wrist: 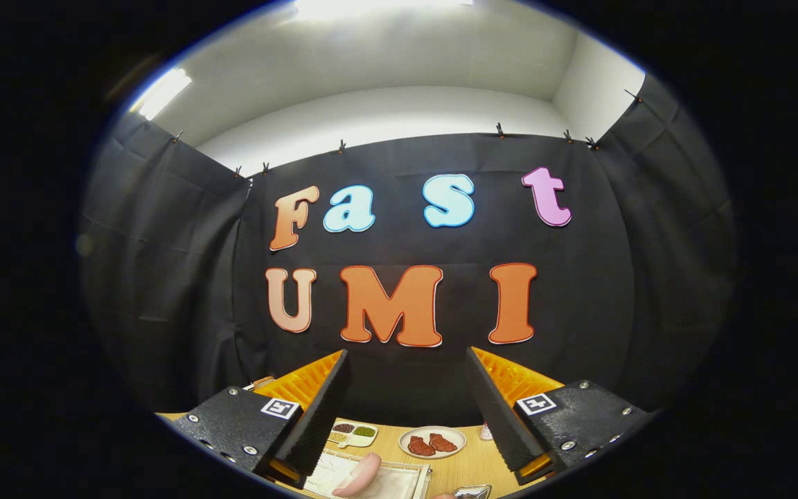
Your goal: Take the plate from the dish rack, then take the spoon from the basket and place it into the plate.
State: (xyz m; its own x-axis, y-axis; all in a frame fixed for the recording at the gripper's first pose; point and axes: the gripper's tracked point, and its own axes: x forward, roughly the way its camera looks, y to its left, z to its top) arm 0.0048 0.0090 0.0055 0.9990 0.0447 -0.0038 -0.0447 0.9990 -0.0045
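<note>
Hand-held gripper (409,409) held high over worktop (465,468), tilted up twd booth wall. Fingers (316,416) spread wide apart, nothing btwn them, nothing gripped. Black ribbed pads face inward, orange backing behind; square marker on each finger block.

Hidden/cut off: most of worktop is below the fingers, only a narrow strip of light wood shows btwn them. White tray (371,478) nearest, cut off at its near side; holds a pink sausage-like item (359,475), lying diagonal. Small shiny metallic obj (472,492) beside tray, mostly cut off, can't ID; could be spoon, can't tell. A pinkish sliver next to it, too little visible to name. Small pale item (485,433) just inside right finger, partly hidden by it, unclear.

Plate (432,442): white, round, shallow, flat on worktop beyond tray, btwn the fingers, closer to right one. Carries two reddish-brown meat-like pieces (430,444). Left of it, apart: small divided dish (353,434) w/ dark and green fillings.
</note>
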